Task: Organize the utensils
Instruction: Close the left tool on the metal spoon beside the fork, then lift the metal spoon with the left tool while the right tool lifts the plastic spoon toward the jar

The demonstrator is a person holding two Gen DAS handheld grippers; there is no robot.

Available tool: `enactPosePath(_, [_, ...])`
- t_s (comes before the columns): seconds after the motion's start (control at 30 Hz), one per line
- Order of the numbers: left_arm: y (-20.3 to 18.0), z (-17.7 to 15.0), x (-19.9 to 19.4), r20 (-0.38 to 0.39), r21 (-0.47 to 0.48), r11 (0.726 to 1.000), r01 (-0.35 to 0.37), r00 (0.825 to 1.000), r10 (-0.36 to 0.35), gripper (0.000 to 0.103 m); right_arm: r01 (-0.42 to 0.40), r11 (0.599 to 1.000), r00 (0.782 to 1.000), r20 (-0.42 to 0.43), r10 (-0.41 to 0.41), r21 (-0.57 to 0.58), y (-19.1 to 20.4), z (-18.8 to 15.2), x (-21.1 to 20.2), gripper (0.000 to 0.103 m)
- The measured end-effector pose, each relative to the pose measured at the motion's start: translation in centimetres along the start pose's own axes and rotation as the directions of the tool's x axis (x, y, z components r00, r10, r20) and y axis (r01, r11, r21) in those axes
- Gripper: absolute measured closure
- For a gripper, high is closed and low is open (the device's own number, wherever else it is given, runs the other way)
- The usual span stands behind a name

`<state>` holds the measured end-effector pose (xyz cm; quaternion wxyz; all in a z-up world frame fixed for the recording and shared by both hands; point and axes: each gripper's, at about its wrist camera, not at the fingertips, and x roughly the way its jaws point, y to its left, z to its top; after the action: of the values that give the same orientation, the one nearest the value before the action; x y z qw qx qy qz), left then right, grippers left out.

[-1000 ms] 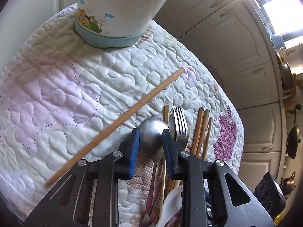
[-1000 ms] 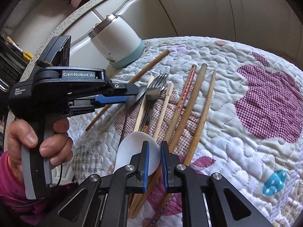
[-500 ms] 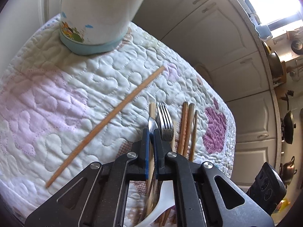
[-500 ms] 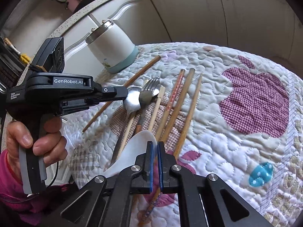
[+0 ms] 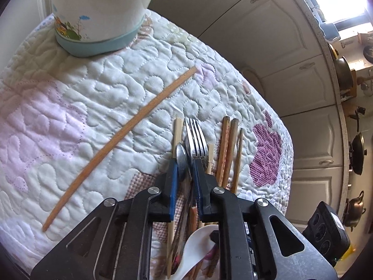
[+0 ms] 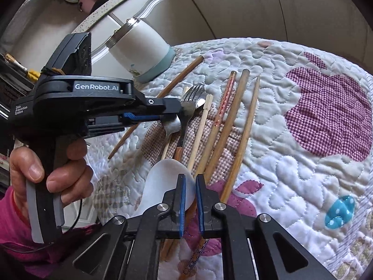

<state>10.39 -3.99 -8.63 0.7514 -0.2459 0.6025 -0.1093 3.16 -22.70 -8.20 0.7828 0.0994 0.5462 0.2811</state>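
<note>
**Left wrist view.** A quilted white cover with pink and purple patches [image 5: 70,107] lies over the desk. A white cup with a pale blue base [image 5: 98,11] stands at the upper left. One long wooden chopstick [image 5: 121,137] lies alone, slanting across the middle. At lower centre a steel fork [image 5: 195,137], a steel spoon [image 5: 181,161] and brown wooden chopsticks [image 5: 229,154] lie side by side. A white plastic spoon [image 5: 198,245] shows at the bottom edge.

The left hand-held gripper [image 5: 184,163] has just been opening. Its jaws stand slightly apart with the steel spoon's bowl, turned on edge, between them. The bowl sits against the left-hand pad, and a gap shows on its other side.

**Right wrist view.** The white plastic spoon [image 6: 163,177] lies at lower centre, at the near ends of the utensils. The right hand-held gripper [image 6: 190,179] has just eased open to a narrow slit. The spoon's rim shows in it; whether the pads press on it cannot be told. At the left, a hand [image 6: 53,170] grips the left hand-held gripper's handle.
</note>
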Motion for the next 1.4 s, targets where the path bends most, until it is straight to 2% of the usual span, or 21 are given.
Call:
enactPosePath(0.1, [-0.4, -0.1, 0.0, 0.012, 0.035, 0.999, -0.019, 1.0, 0.018, 0.092, -0.013, 1.0, 1.0, 0.002, 0.013, 0.001, 0.2, -0.1, 0.2, 0.096])
enactPosePath(0.17, [-0.7, -0.2, -0.1, 0.016, 0.054, 0.999, -0.005, 1.0, 0.005, 0.099, -0.011, 1.0, 1.0, 0.004, 0.011, -0.013, 0.7, -0.1, 0.3, 0.098])
enactPosePath(0.27, [-1.1, -0.4, -1.1, 0.033, 0.085, 0.996, 0.009, 0.999, -0.012, 0.102, -0.009, 0.999, 1.0, 0.026, 0.01, -0.033, 1.5, -0.2, -0.4, 0.1])
enactPosePath(0.57, [-2.0, 0.0, -6.9, 0.108, 0.146, 0.987, 0.059, 0.991, -0.075, 0.103, 0.023, 0.998, 0.993, 0.114, -0.015, -0.066, 2.8, 0.7, -4.1, 0.102])
enactPosePath(0.83, [-2.6, 0.7, -12.3, 0.191, 0.18, 0.98, 0.082, 0.975, -0.117, 0.103, 0.067, 0.992, 0.979, 0.197, -0.045, -0.106, 4.0, 3.0, -7.7, 0.102])
enactPosePath(1.03, [-3.0, 2.4, -16.8, 0.27, 0.192, 0.976, 0.099, 0.951, -0.149, 0.103, 0.097, 0.986, 0.962, 0.266, -0.058, -0.136, 5.7, 5.8, -10.2, 0.102])
enactPosePath(1.2, [-3.1, 4.9, -20.1, 0.337, 0.182, 0.978, 0.1, 0.928, -0.158, 0.103, 0.126, 0.977, 0.942, 0.328, -0.064, -0.171, 7.8, 9.7, -11.8, 0.102])
enactPosePath(1.4, [-3.4, 9.0, -24.5, 0.449, 0.179, 0.981, 0.075, 0.881, -0.149, 0.103, 0.162, 0.968, 0.905, 0.419, -0.068, -0.193, 11.6, 15.7, -13.3, 0.102])
